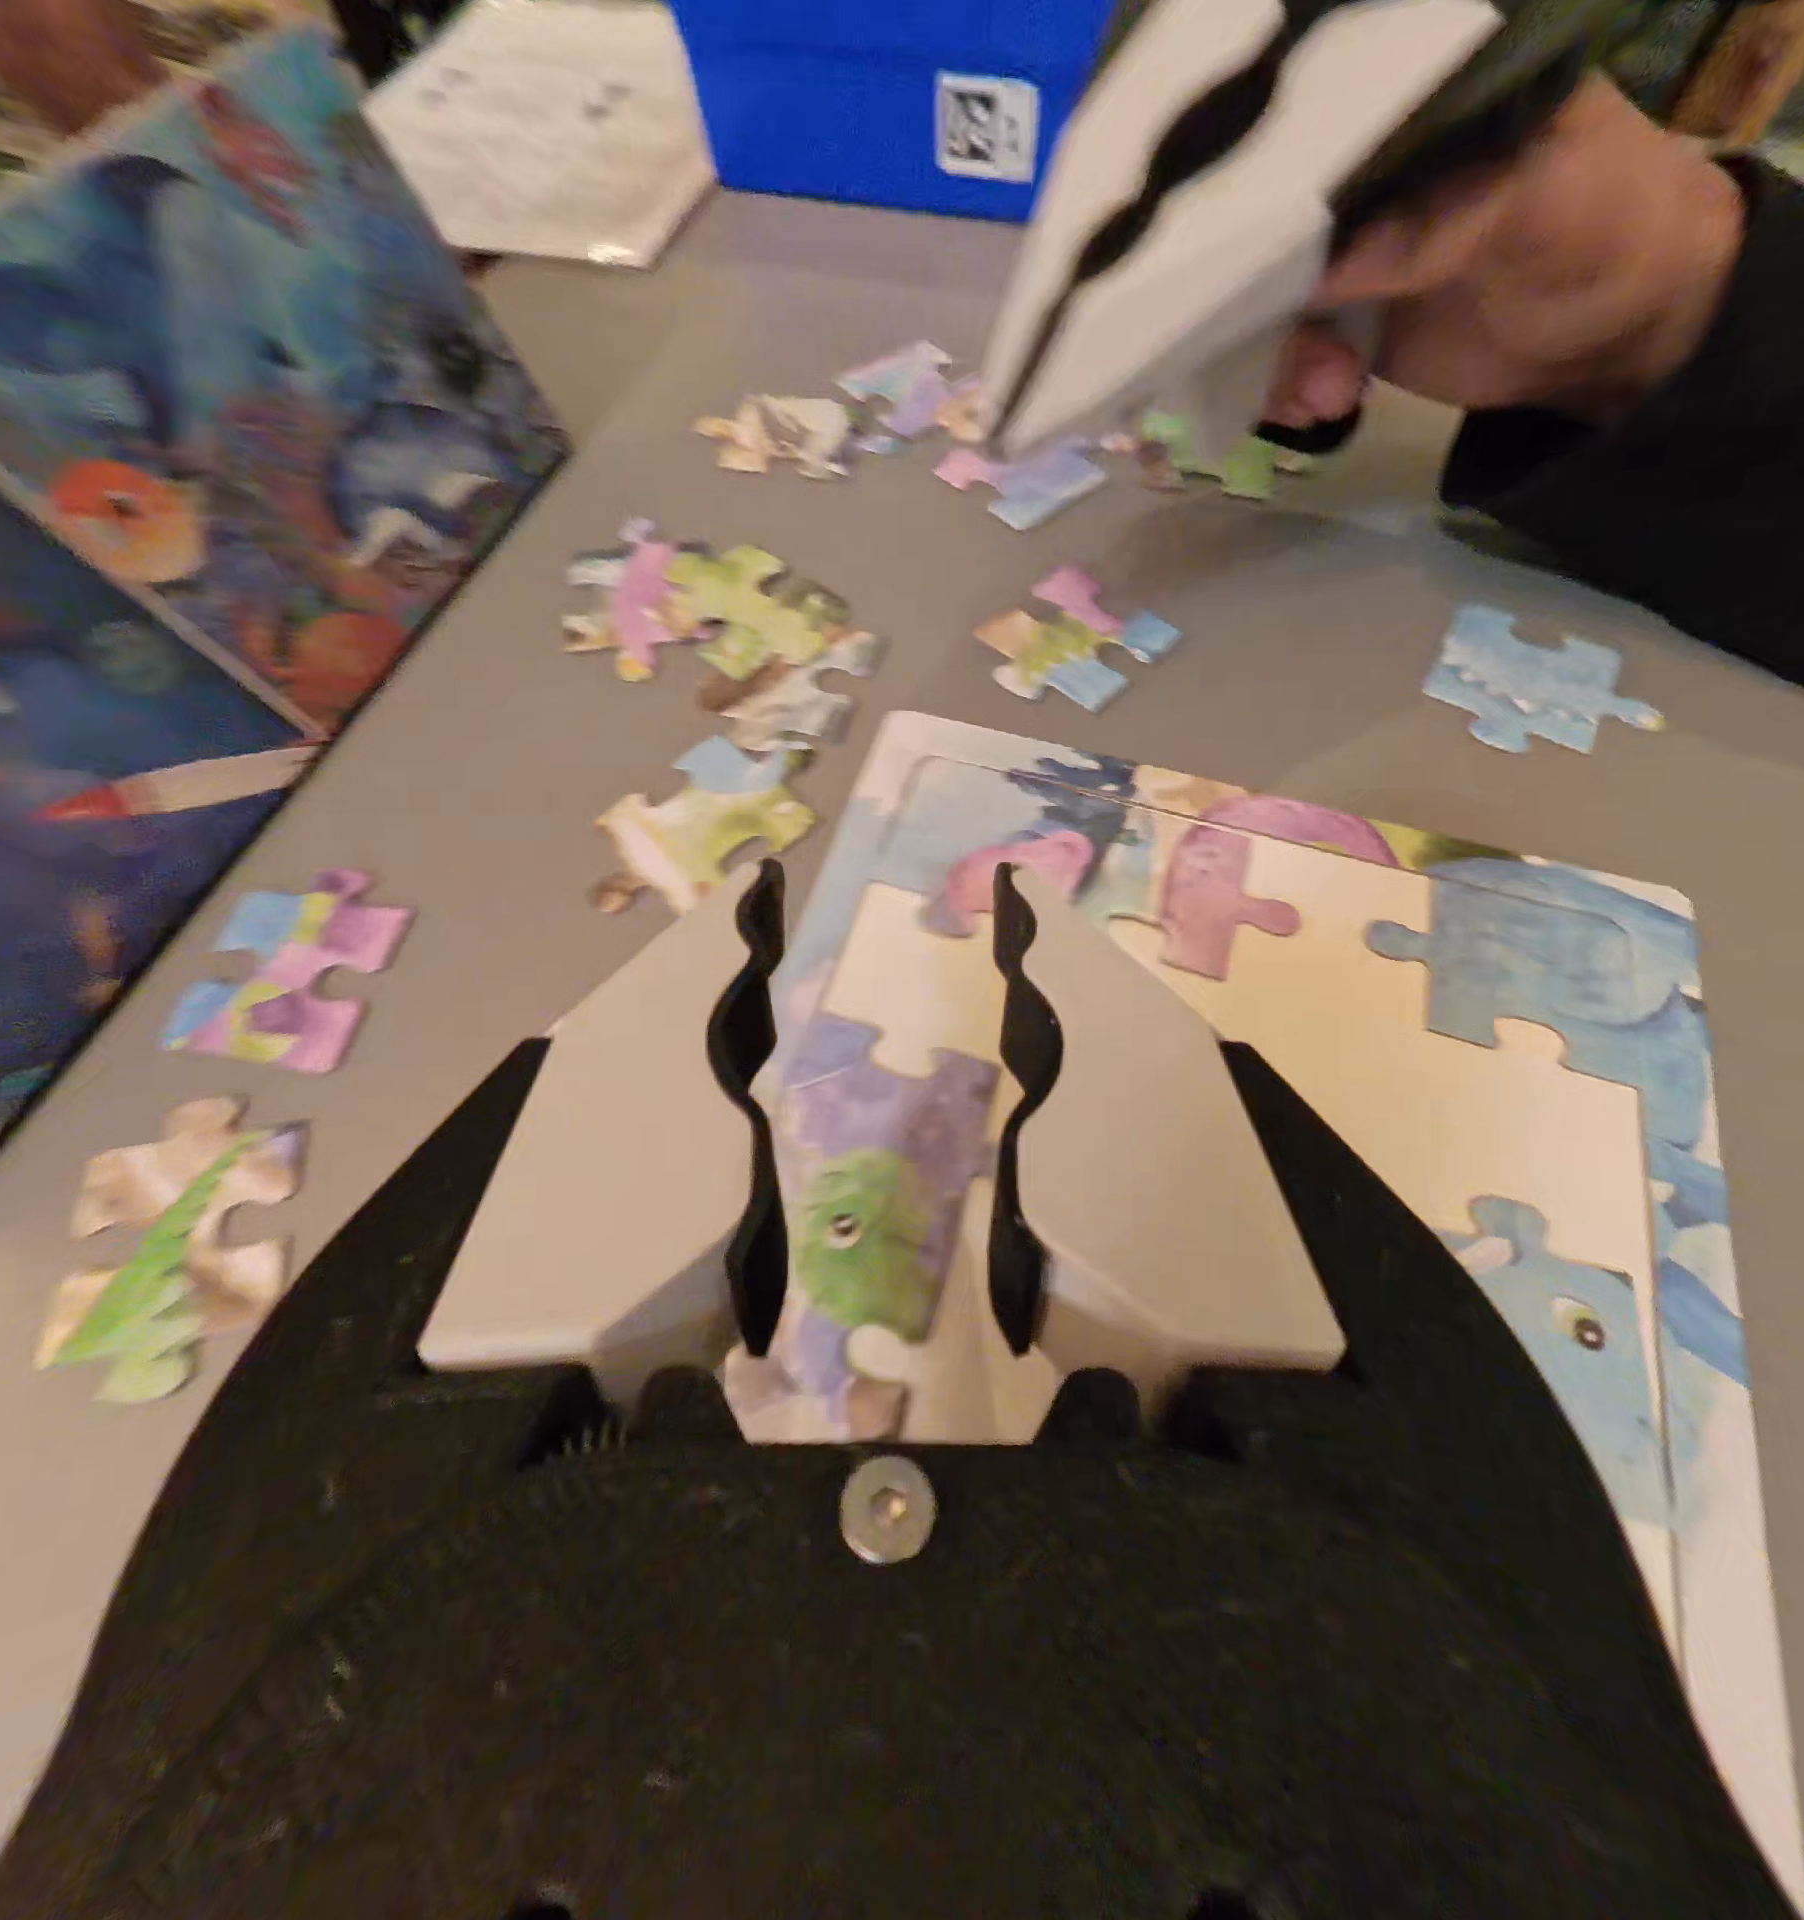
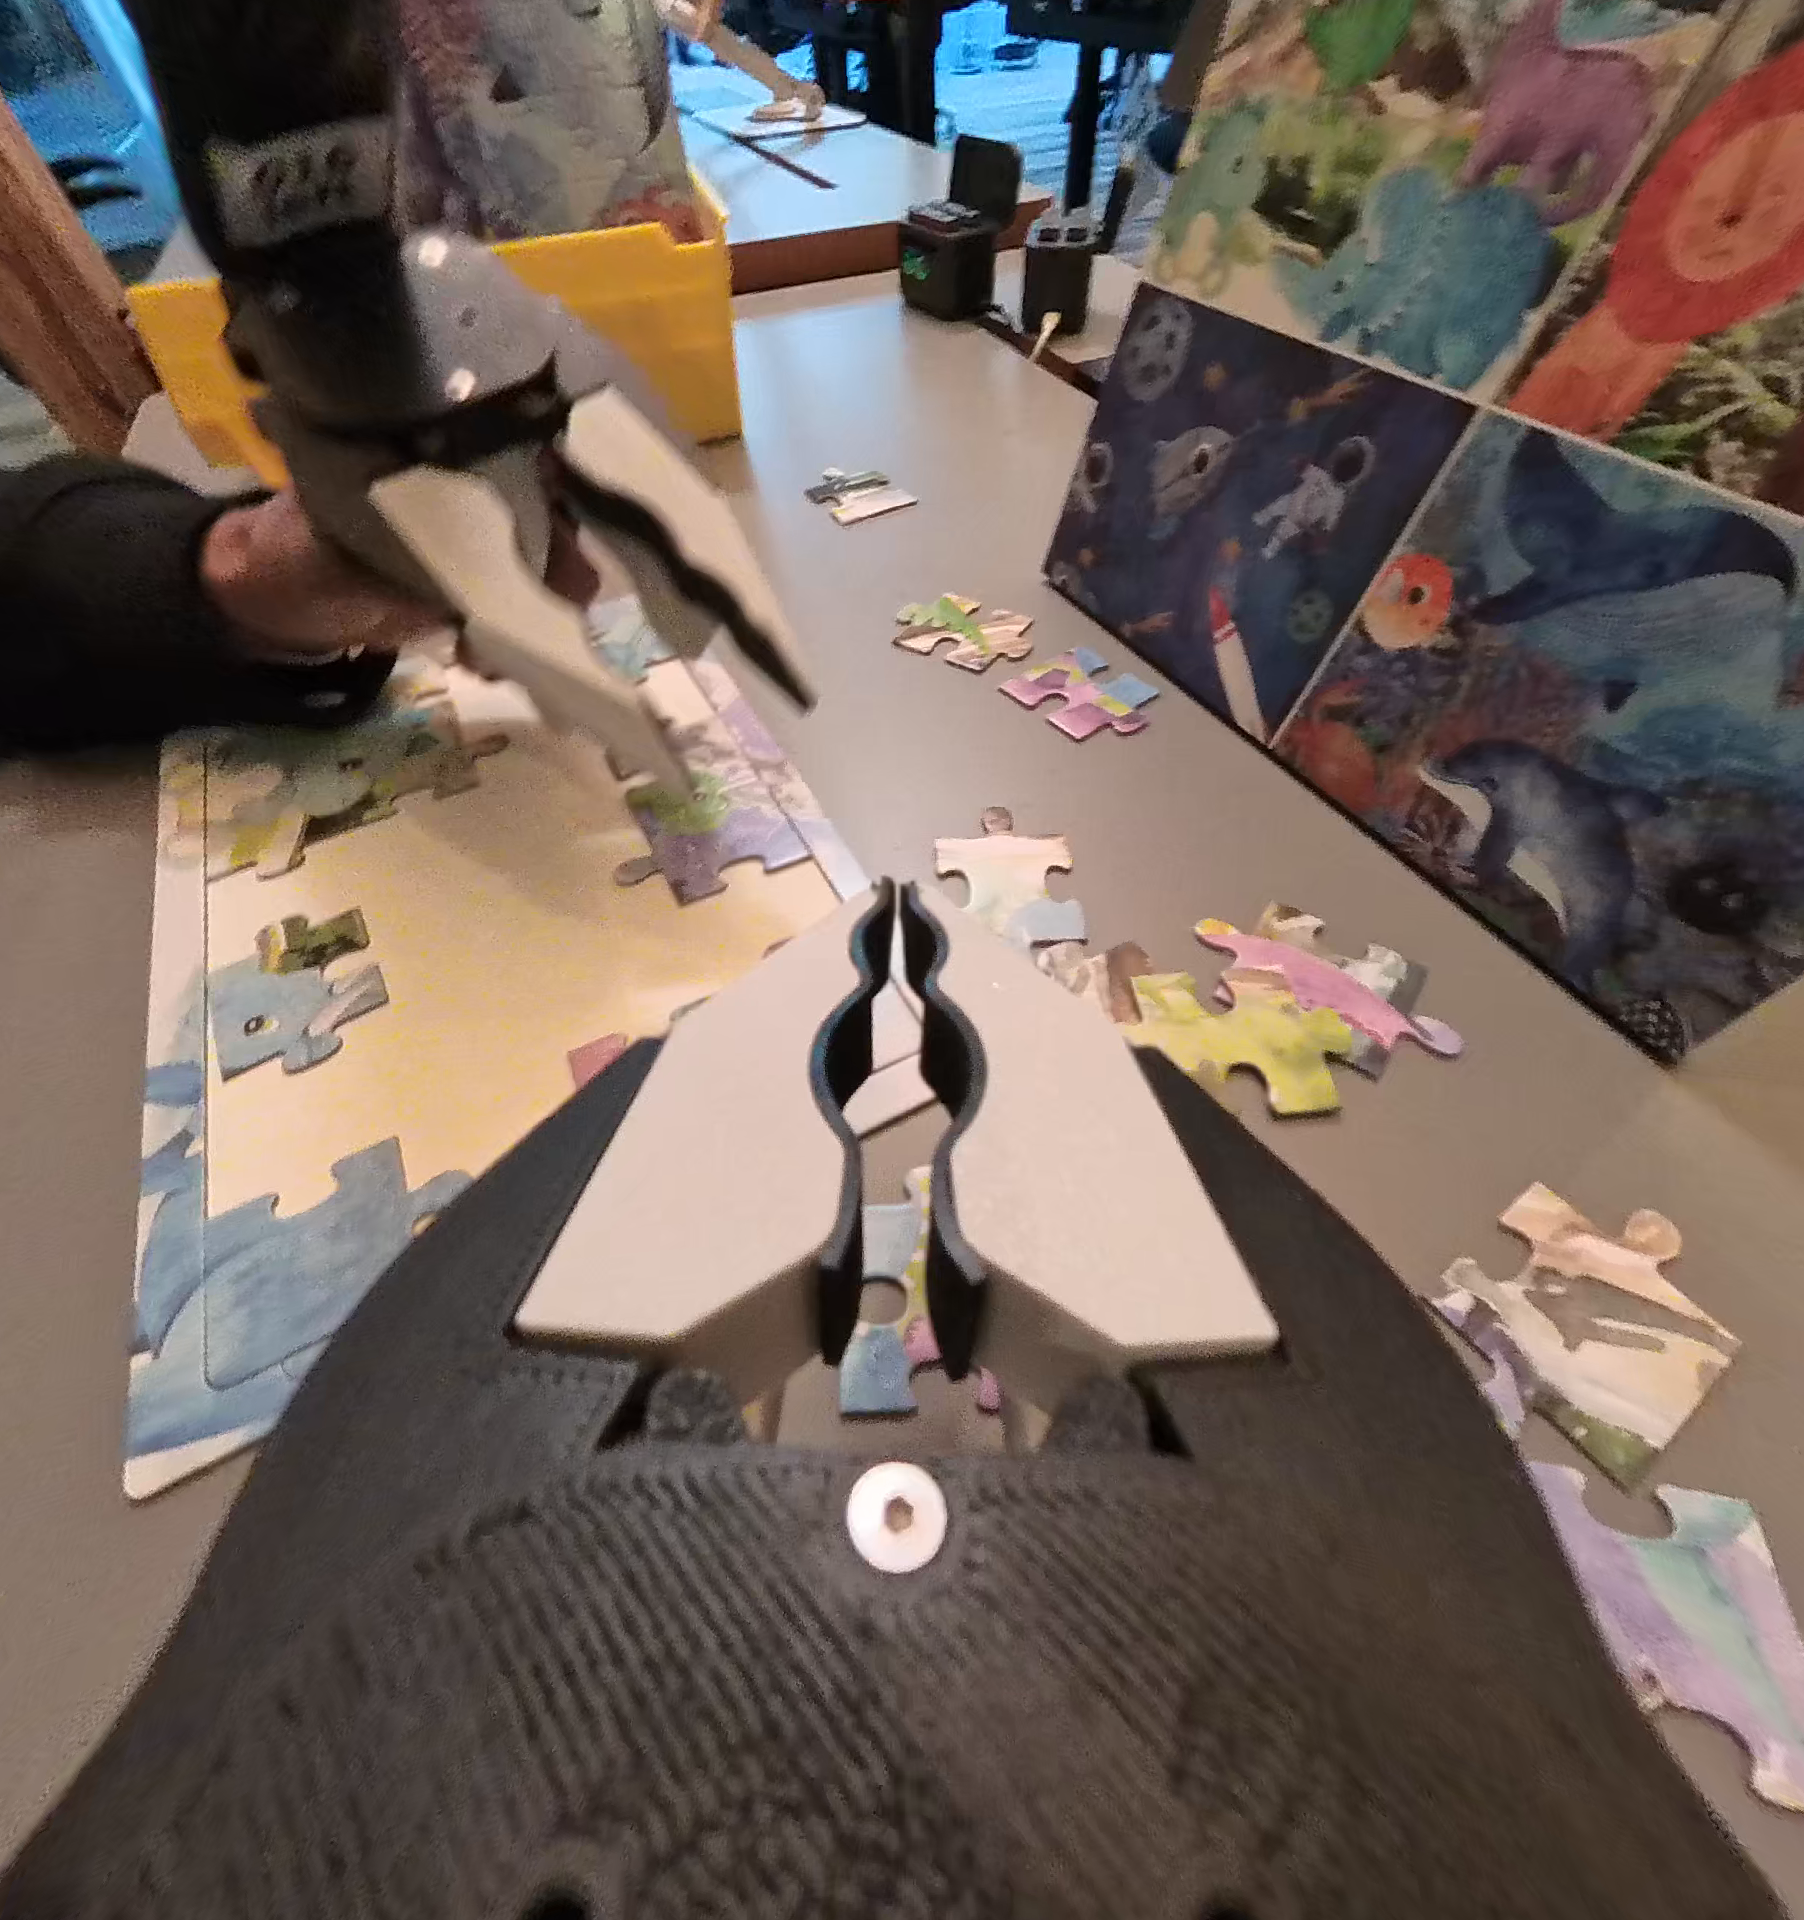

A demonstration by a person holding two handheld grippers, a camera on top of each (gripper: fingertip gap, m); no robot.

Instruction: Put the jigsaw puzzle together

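The left tool (image 1: pixel 882 883) is seen with its fingers set apart and nothing held between them. It is poised over the near-left part of the puzzle tray (image 1: pixel 1708 1091), and in the right wrist view one fingertip (image 2: pixel 669 774) is seen touching or almost touching a purple and green piece (image 2: pixel 716 836) already seated at the tray's edge. The same piece (image 1: pixel 877 1195) is framed between the spread fingers in the left wrist view.

The right tool (image 2: pixel 896 902) is seen with its fingers brought together at the tips; no piece is clamped in them. In the left wrist view its tips (image 1: pixel 1012 431) are lowered to a blue and lilac loose piece (image 1: pixel 1033 478) on the grey worktop (image 1: pixel 524 831); whether contact is made cannot be told through the blur.

The tray is only partly filled, with blue pieces (image 1: pixel 1542 966) fitted along its far side, and other loose pieces (image 1: pixel 711 613) are scattered on the worktop beside it. Picture boards (image 2: pixel 1500 665) are propped nearby.
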